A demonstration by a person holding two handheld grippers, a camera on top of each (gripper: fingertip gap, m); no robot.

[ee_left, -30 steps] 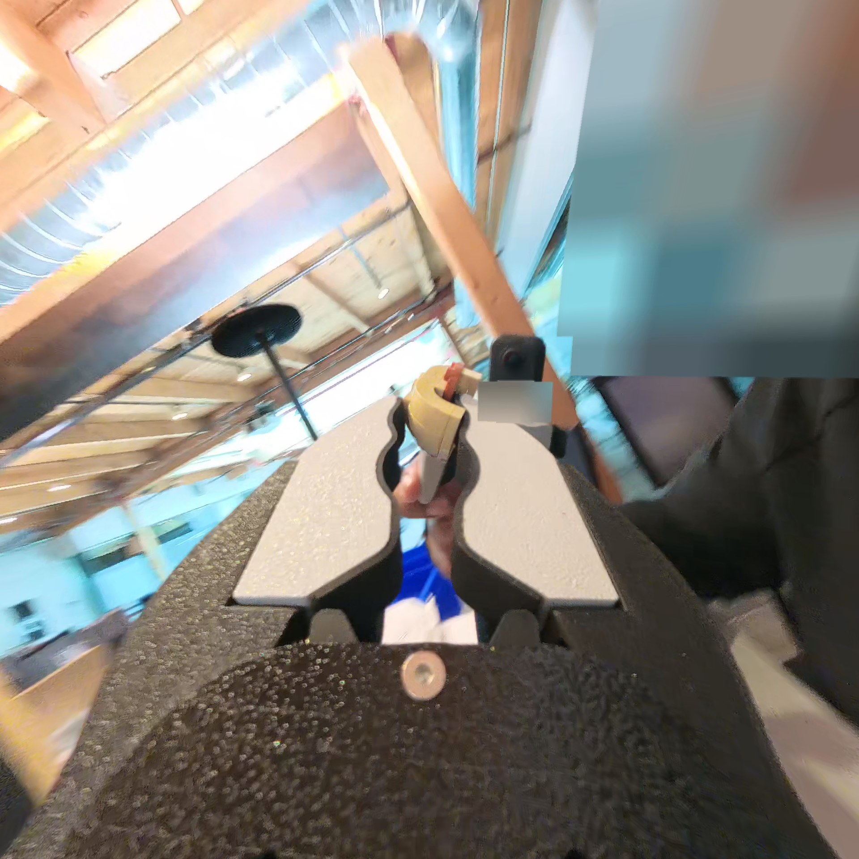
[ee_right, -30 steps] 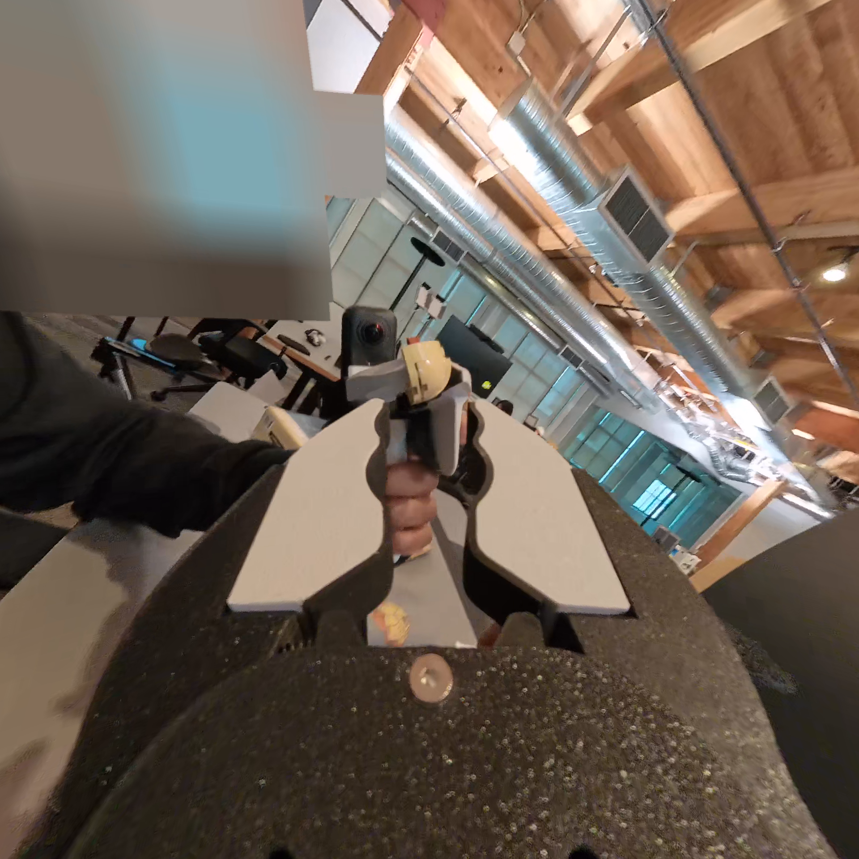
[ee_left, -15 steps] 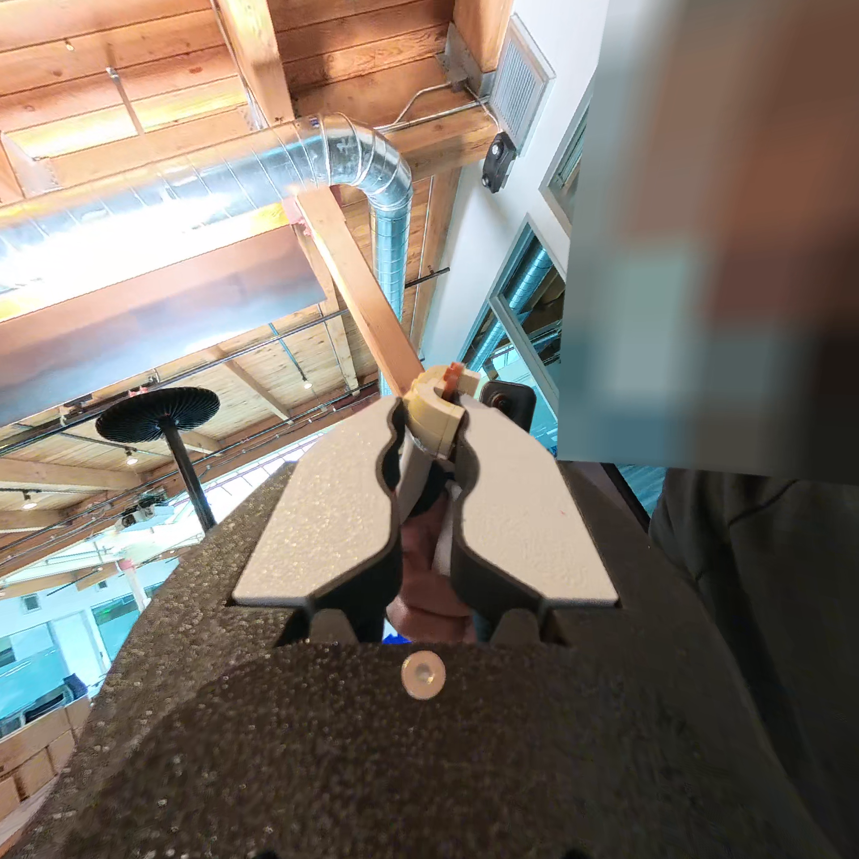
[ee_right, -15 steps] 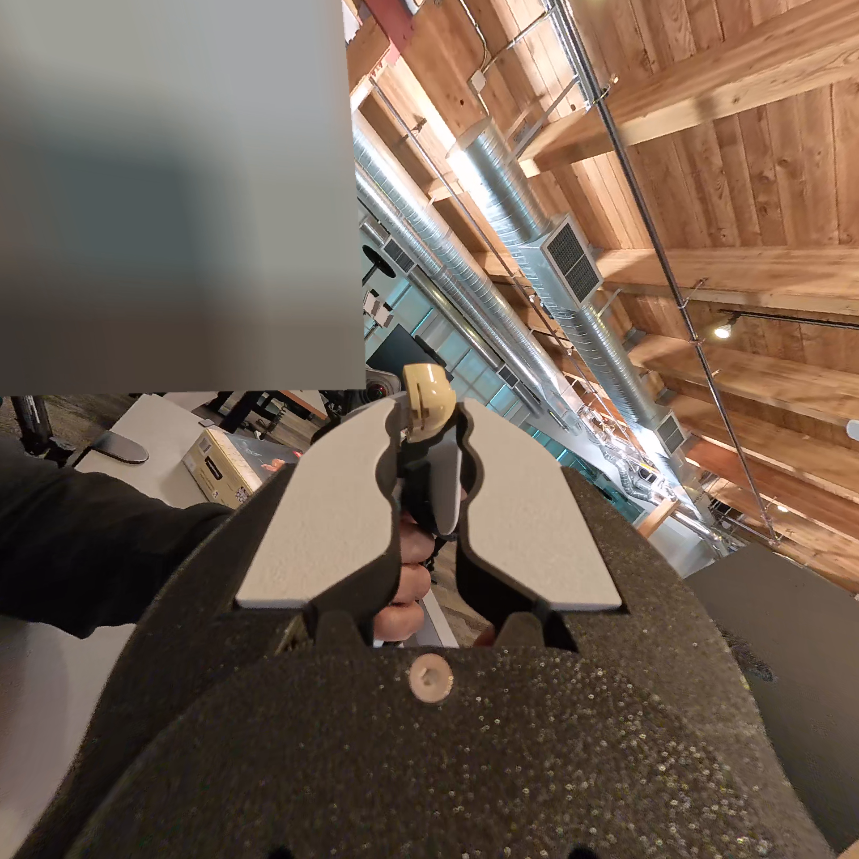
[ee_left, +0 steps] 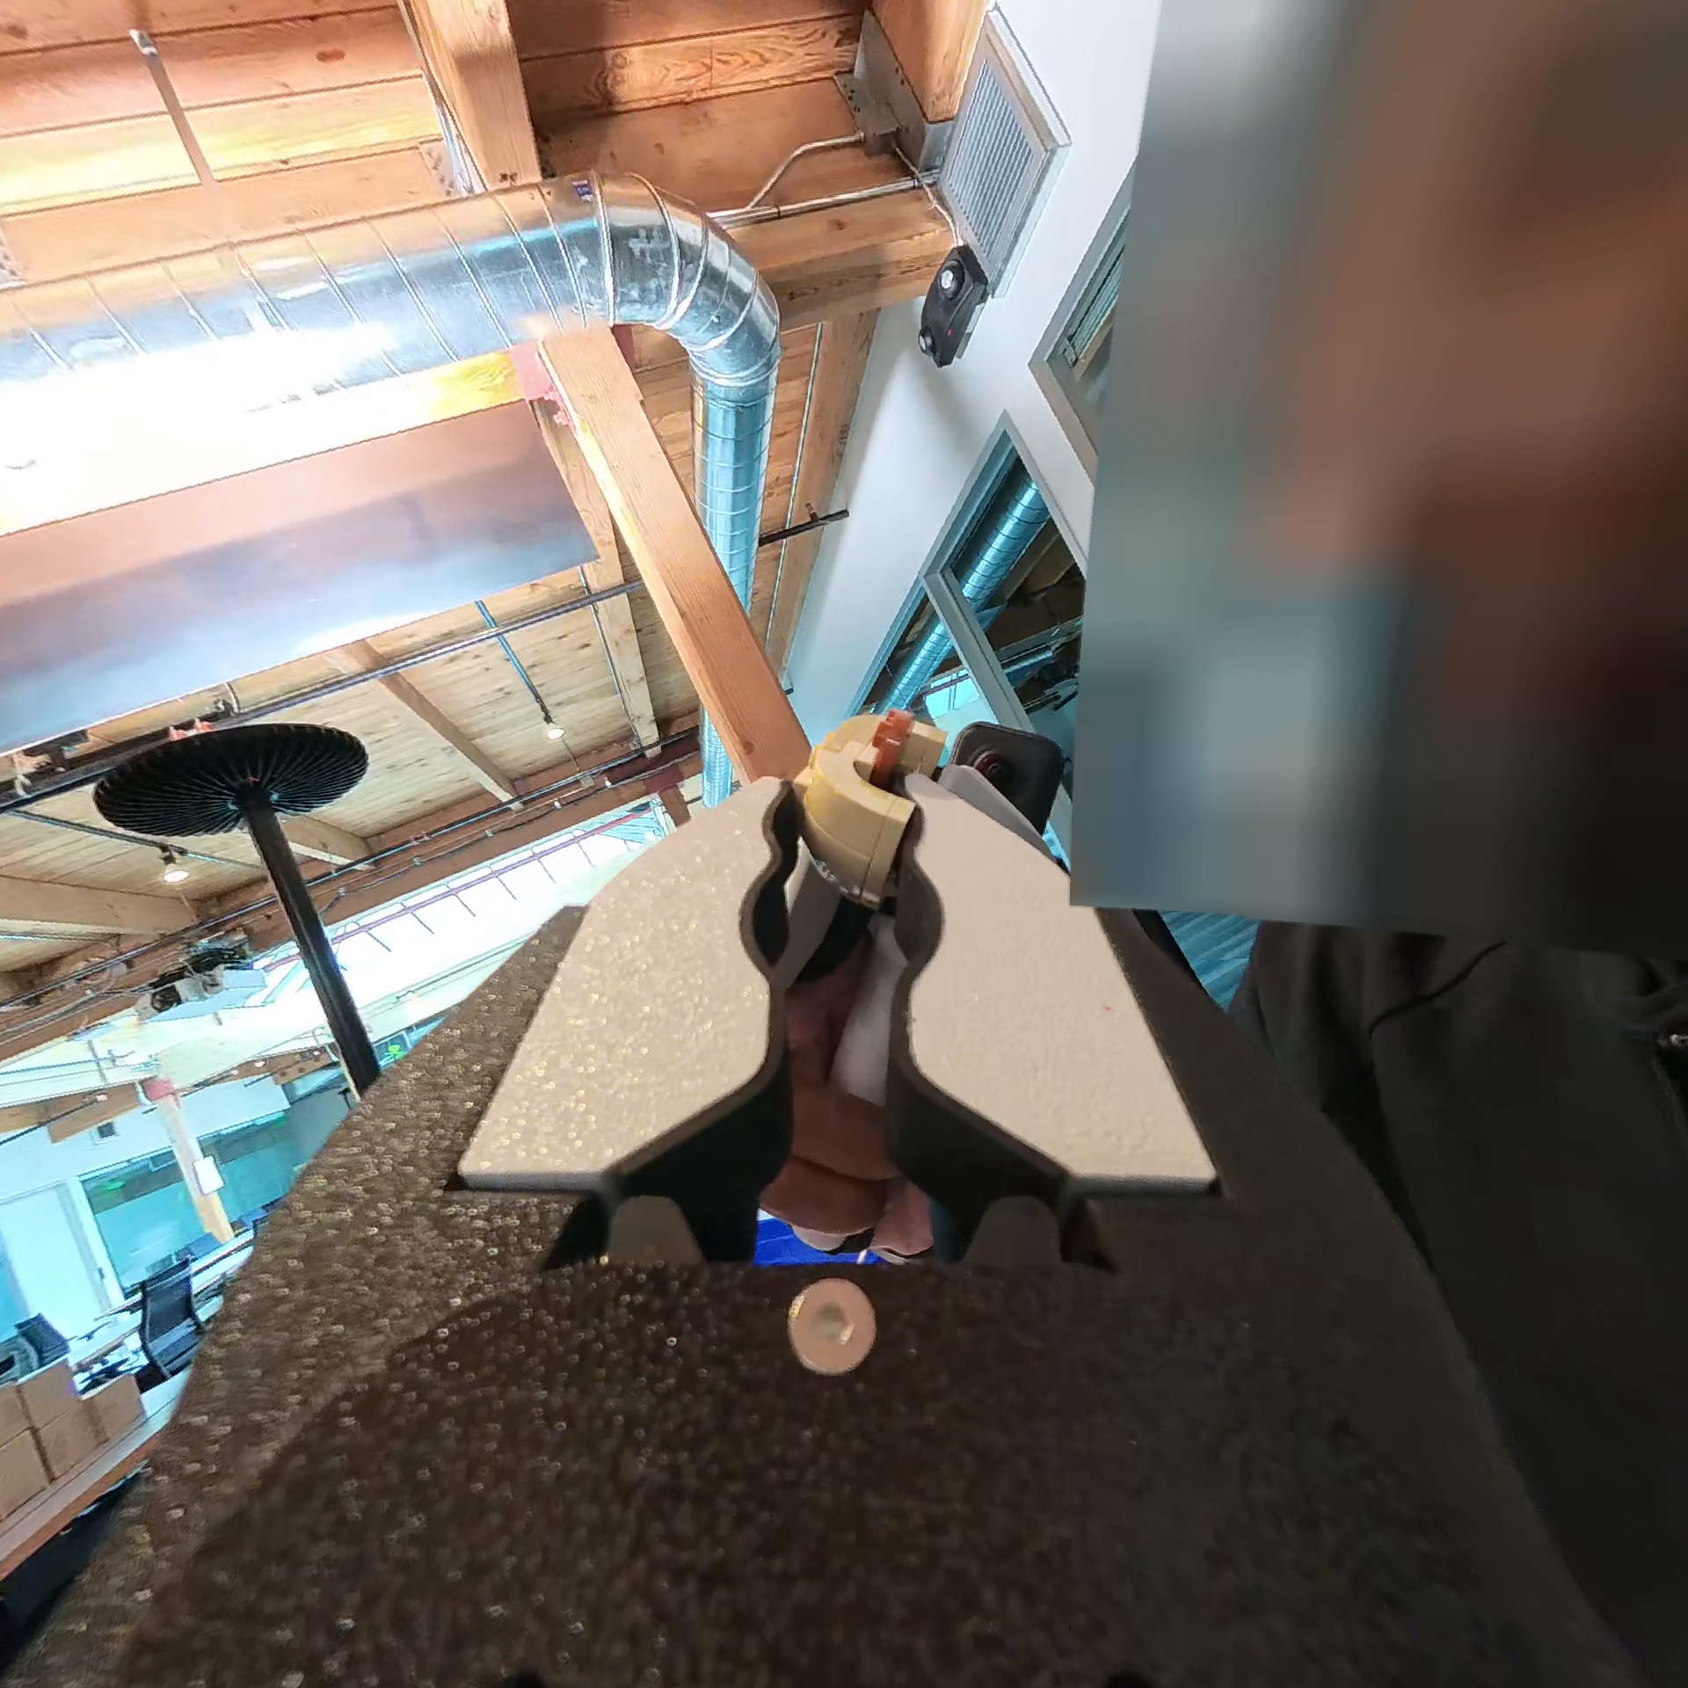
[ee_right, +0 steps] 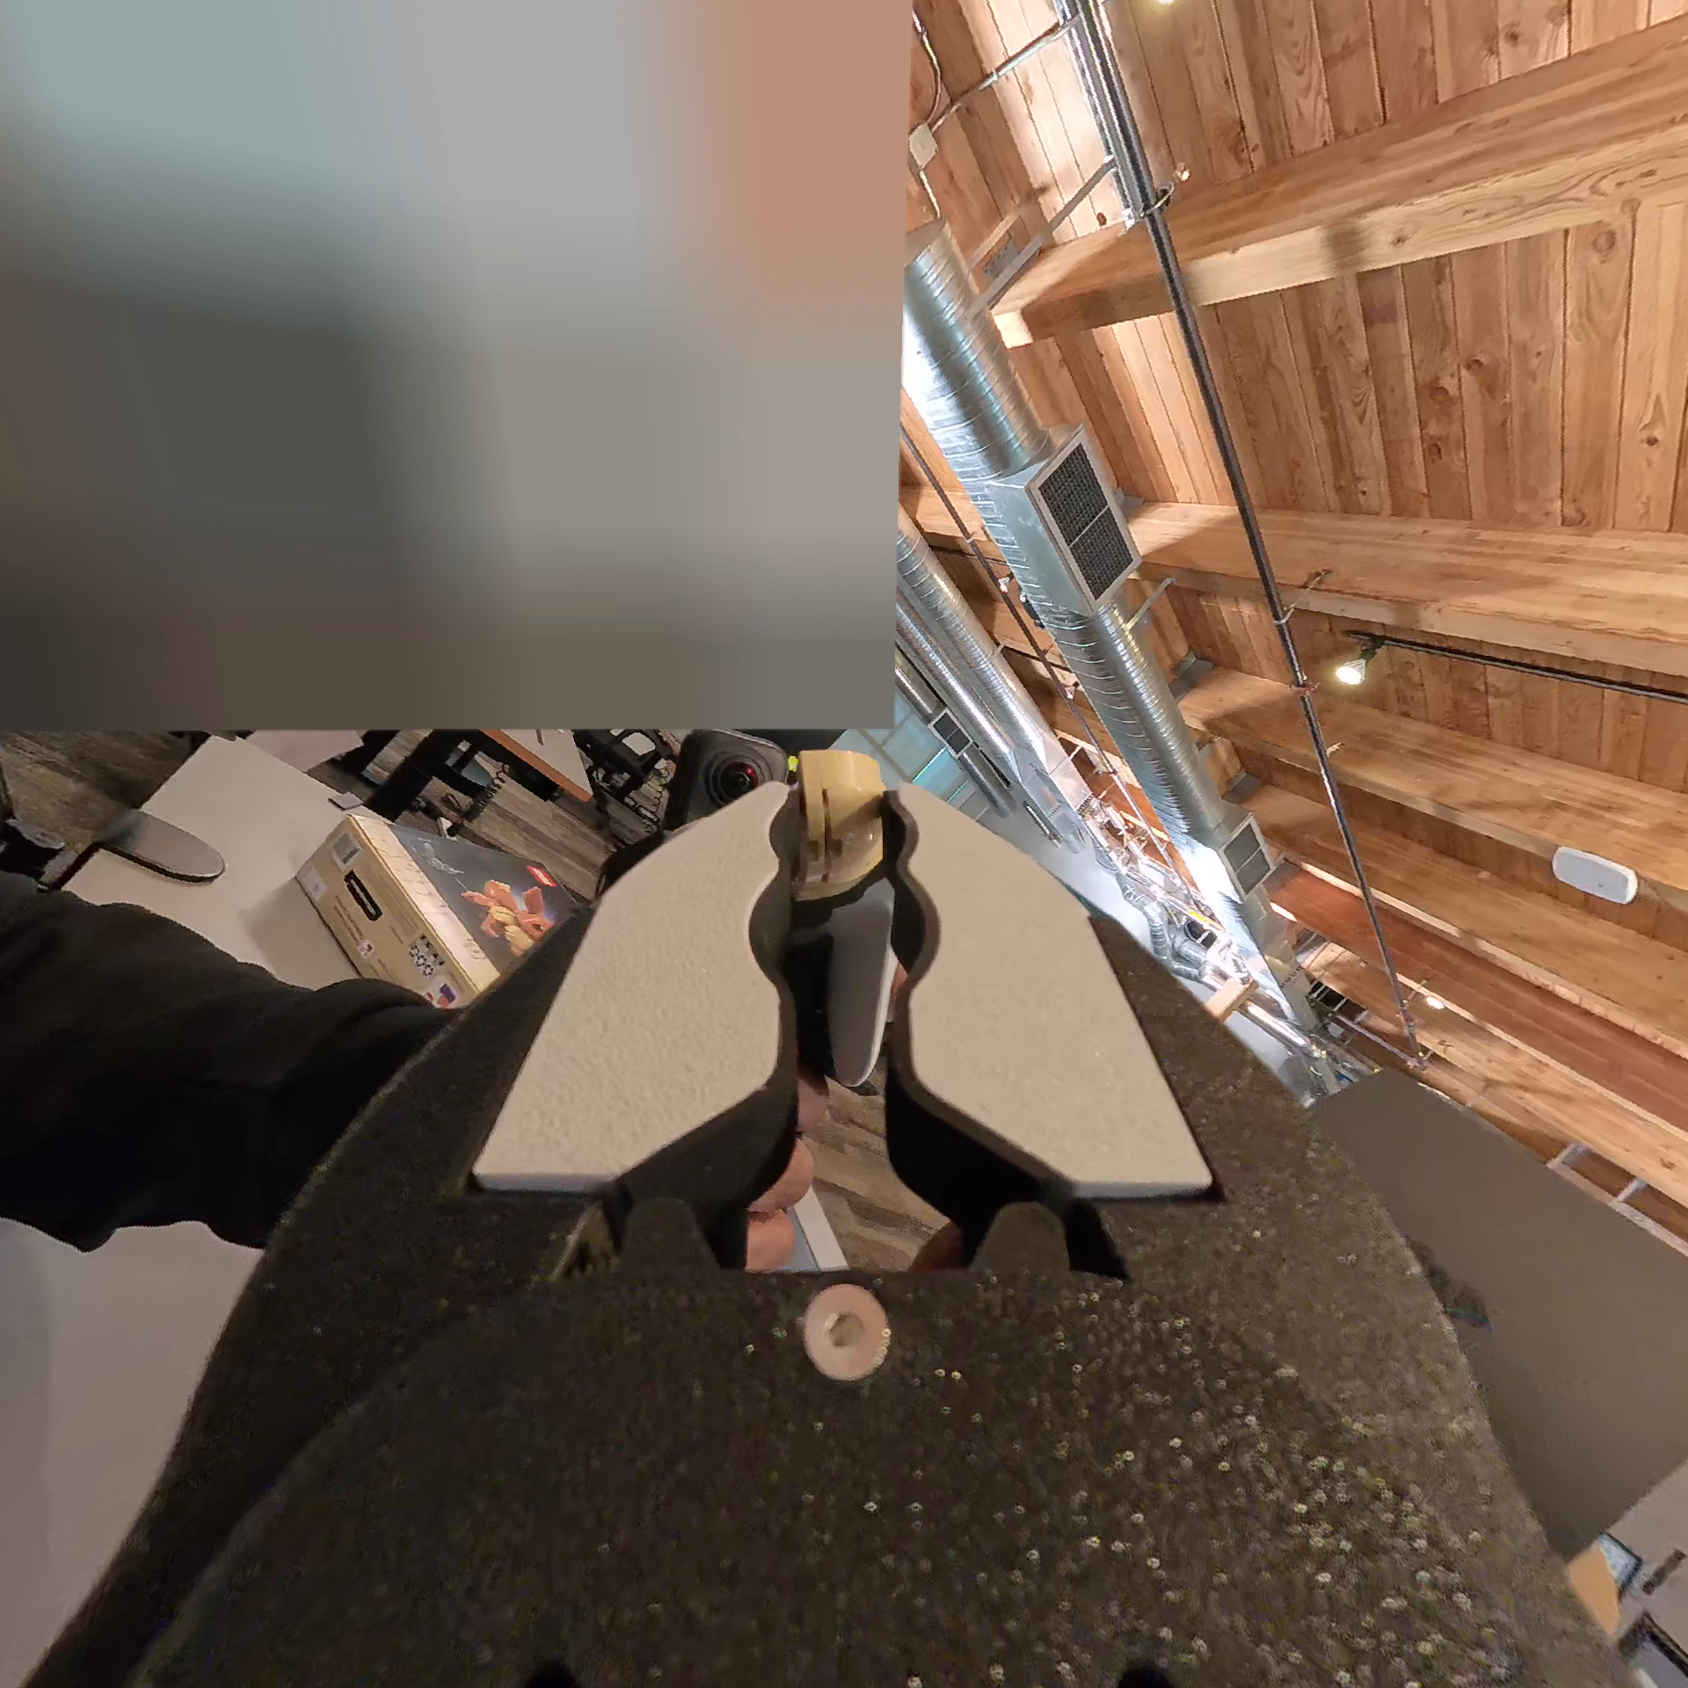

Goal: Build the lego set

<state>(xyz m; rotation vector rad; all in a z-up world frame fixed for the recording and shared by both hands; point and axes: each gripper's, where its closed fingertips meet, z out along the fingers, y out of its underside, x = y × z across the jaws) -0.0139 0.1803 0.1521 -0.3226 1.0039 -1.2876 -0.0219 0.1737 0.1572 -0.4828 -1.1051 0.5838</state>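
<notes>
Both the left gripper and right gripper were clamped on the tan lego piece, well above the set box; twisted apart, it could've been popped loose and dropped.

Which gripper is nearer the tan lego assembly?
Neither left nor right: the left gripper and the right gripper both clamp the tan lego assembly at their fingertips, facing each other.
</notes>
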